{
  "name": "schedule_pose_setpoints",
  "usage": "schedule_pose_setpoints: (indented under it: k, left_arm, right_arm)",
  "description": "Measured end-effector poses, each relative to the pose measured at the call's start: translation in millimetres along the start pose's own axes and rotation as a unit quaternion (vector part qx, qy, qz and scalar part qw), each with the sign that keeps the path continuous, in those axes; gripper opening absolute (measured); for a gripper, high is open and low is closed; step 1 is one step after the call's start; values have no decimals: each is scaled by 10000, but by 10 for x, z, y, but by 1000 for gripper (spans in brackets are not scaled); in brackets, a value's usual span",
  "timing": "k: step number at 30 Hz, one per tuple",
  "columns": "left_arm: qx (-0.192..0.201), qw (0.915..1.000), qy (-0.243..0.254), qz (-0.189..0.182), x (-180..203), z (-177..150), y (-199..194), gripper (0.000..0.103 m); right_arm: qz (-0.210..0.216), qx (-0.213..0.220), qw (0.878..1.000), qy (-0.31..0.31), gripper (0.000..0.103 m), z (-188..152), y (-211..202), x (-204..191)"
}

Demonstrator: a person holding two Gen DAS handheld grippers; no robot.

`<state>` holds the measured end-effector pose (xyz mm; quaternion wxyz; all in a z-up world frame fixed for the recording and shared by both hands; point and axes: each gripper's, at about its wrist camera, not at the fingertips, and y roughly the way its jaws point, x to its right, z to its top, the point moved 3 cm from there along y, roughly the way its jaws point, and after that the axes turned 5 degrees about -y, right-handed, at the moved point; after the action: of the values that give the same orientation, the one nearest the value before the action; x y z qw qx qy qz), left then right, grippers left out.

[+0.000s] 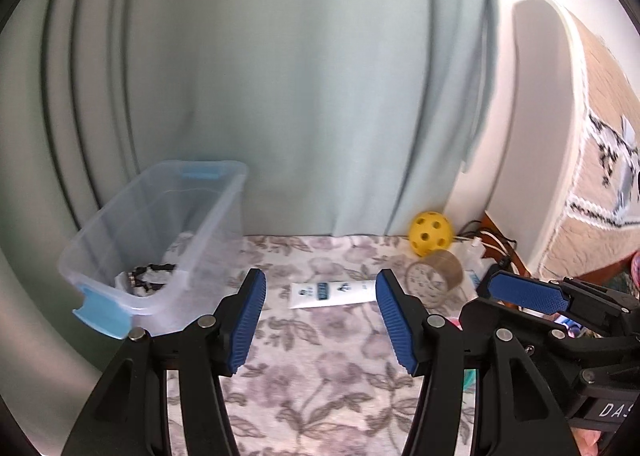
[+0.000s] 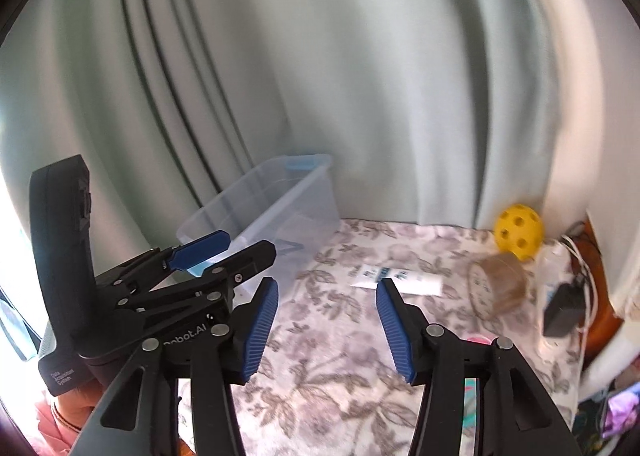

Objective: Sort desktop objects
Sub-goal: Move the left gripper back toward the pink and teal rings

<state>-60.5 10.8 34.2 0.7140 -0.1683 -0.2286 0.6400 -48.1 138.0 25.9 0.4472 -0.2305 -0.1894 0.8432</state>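
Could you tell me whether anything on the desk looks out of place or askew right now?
Nothing looks spilled or damaged. The tape roll sits on its edge beside the yellow ball, so either could roll. The white tube lies flat, outside the clear bin.

home | curtain [image 1: 300, 96], floral tablecloth [image 1: 320, 376] (lived-in), embroidered hanging [image 1: 600, 160]
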Motion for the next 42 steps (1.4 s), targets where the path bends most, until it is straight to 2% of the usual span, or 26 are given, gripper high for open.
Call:
schedule_pose_setpoints:
  k: [7, 13, 17, 22, 27, 32, 37, 42]
  left_arm:
    - [-95, 9993, 324, -148, 427, -19, 123, 58]
    - [-334, 9979, 484, -259, 683, -125, 315, 58]
    - [-755, 9956, 446, -333, 794, -387, 573, 58]
    - [-1567, 9860, 220, -526, 912, -831, 1007, 58]
    - [-1881, 9784, 395, -759, 1099, -1101, 1112, 58]
    - [-2094, 9720, 622, -866, 1246, -1283, 1176, 58]
    - [-2196, 9711, 587, -727, 1263, -1352, 1311, 58]
    - [-2215, 9723, 388, -636, 1191, -1368, 1401, 58]
  right_arm:
    - [-177, 14, 9987, 468, 56, -181, -204, 409]
    - [-407, -48, 9955, 854, 56, -391, -299, 788]
    - [-736, -369, 9884, 1274, 56, -674, -248, 1145]
    - [-943, -930, 9724, 1923, 56, -1114, -59, 1576]
    - [-813, -1213, 9697, 1958, 56, -1301, 75, 1661]
    - [-599, -1313, 9685, 2029, 56, -1377, 209, 1710]
    - [-409, -1245, 9682, 2130, 56, -1321, 359, 1818]
    - [-125, -1280, 9718, 1978, 56, -1175, 600, 1862]
